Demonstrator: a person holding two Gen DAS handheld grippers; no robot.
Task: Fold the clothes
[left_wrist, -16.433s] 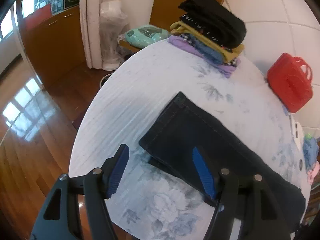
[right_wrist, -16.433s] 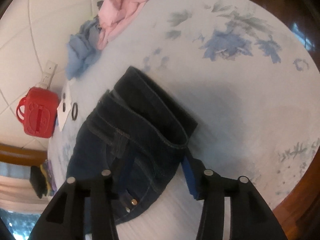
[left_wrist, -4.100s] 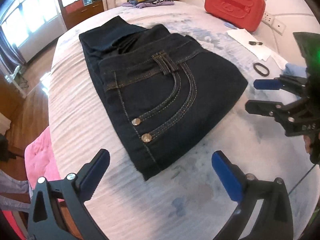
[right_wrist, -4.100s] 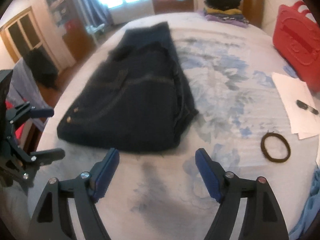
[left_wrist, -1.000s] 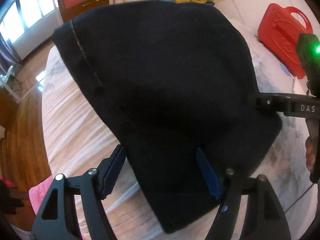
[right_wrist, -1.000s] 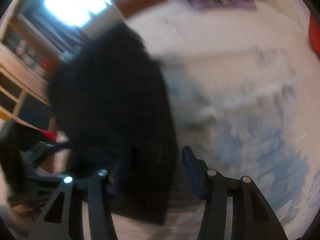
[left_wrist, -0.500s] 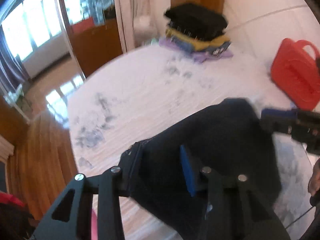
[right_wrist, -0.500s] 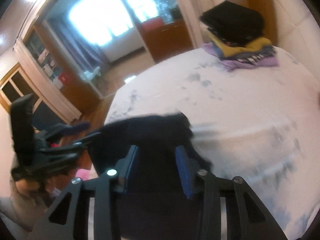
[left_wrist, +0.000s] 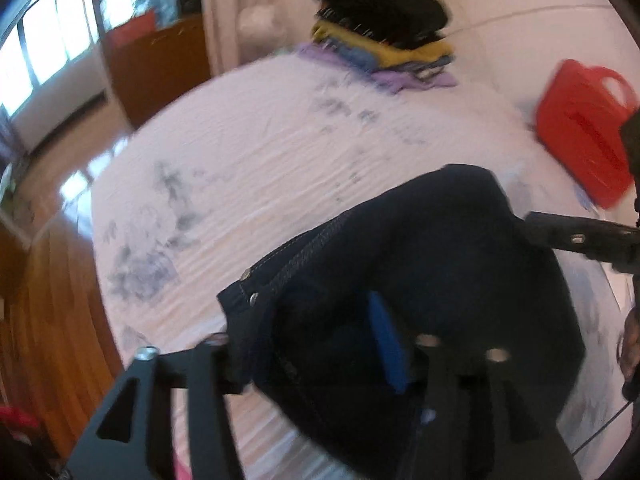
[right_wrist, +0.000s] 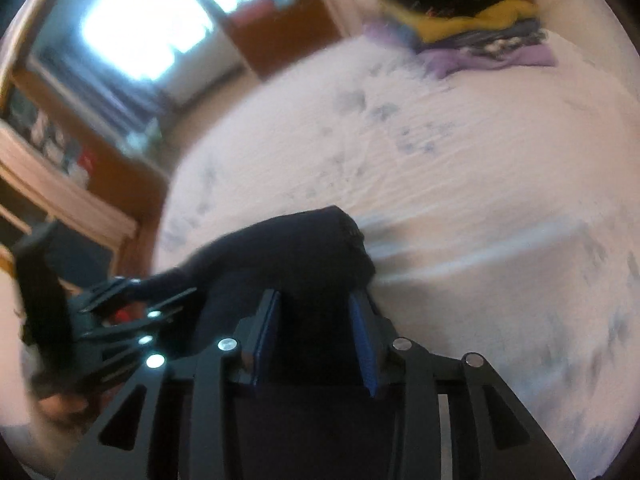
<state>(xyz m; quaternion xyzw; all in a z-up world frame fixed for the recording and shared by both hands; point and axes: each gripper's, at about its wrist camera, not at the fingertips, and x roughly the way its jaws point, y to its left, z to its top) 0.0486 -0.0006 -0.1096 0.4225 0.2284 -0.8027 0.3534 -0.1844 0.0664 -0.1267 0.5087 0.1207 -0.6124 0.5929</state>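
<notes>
— Dark denim fills both grips: the left gripper (left_wrist: 312, 344) is clamped on the jeans (left_wrist: 420, 264) at the riveted waistband edge, and the right gripper (right_wrist: 316, 336) pinches a thick fold of them.

— How are they posed?

— Both point across the table (left_wrist: 248, 152), holding the jeans bunched above its floral cloth.

— Changed since earlier?

— Four seconds ago the jeans lay flat with both grippers open; now they are lifted and gathered.

— Anything unclear?

— Motion blur smears the stack of folded clothes (left_wrist: 384, 40) and red case (left_wrist: 580, 128); the left gripper's left pad is hidden by denim.
</notes>
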